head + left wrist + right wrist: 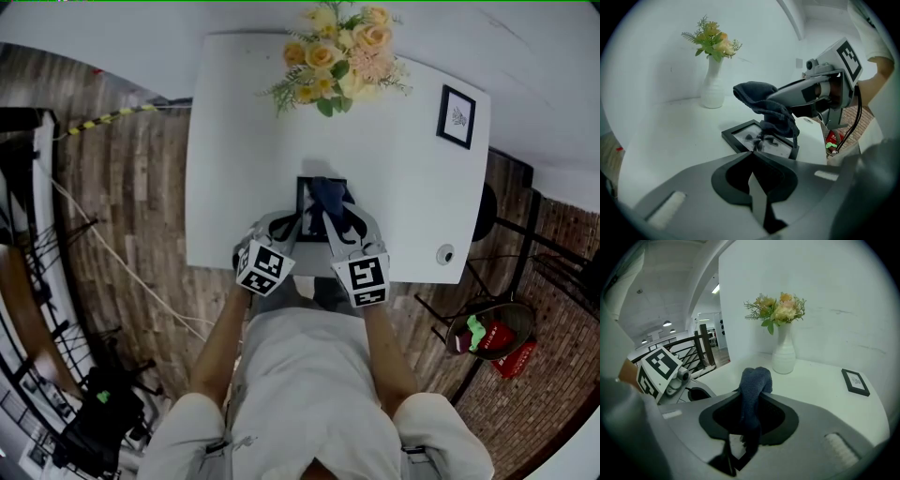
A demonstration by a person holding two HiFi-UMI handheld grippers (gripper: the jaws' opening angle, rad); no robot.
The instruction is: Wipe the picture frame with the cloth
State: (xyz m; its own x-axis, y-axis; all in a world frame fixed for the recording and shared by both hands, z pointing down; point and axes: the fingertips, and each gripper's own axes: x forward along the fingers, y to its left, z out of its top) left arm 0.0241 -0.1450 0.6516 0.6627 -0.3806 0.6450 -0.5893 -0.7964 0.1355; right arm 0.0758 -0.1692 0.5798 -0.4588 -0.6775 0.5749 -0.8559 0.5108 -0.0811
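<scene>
Cloth (752, 387) over picture frame (743, 136); flower vase (783, 359), small frame (855, 381) behind.

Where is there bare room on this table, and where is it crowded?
Bare: the left half of the table, from the flowers down to the near edge, and the strip between the small frame at right and the round cap. Crowded: near centre, where the left gripper and right gripper meet over the picture frame and cloth.

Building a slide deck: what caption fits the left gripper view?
Shut left tongs meet the frame at its near edge while the right tongs hold a dark cloth on it.
</scene>
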